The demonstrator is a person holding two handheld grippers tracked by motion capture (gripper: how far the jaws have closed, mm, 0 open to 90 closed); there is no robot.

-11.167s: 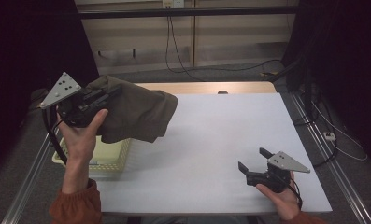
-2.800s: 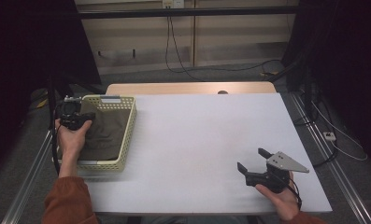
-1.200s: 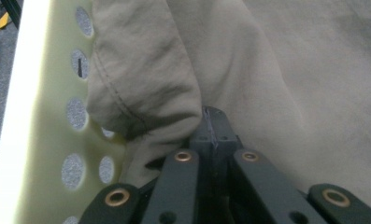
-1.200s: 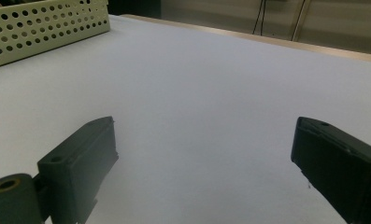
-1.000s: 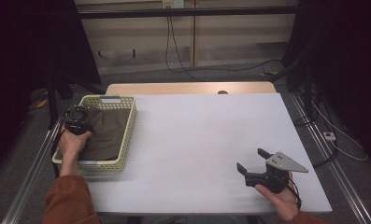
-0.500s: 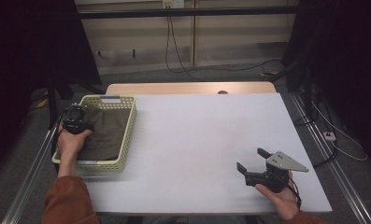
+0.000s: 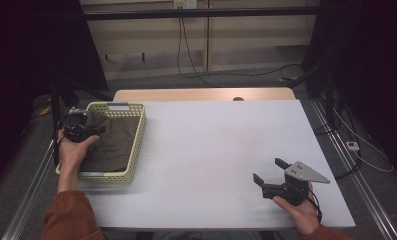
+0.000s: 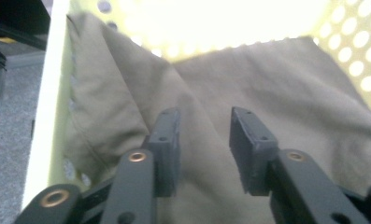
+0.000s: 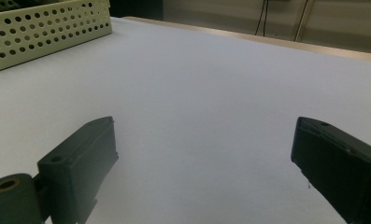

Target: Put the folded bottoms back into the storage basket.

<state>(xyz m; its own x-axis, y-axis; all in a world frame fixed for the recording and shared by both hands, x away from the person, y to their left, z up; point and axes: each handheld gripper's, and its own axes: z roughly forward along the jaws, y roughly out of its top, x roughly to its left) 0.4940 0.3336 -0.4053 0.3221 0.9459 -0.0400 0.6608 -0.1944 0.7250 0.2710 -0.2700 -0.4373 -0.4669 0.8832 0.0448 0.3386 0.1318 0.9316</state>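
A folded olive-brown cloth (image 7: pixel 111 142) lies inside a pale yellow perforated basket (image 7: pixel 136 145) at the left edge of the white counter (image 7: pixel 221 150), filling most of the basket's floor. The person's left hand (image 7: pixel 72 152) holds the left claw (image 7: pixel 93 132) over the basket's outer side, pointed across the cloth. In the left gripper view that claw (image 8: pixel 204 135) stands partly open just above the fabric; its jaws have just been opening, and nothing is pinched between them, though the cloth's raised fold runs right under the gap. The cloth (image 8: pixel 276 107) bunches against the basket's wall (image 8: pixel 50 93) on one side and lies flatter toward the other.

At the counter's near right corner, well apart from the basket, the right hand (image 7: pixel 298 207) rests the right claw (image 7: pixel 268 172) low over the bare surface. Its jaws are spread wide and hold nothing, as the right gripper view (image 9: pixel 202 154) confirms, with the basket (image 9: pixel 43 28) far off at the upper left.
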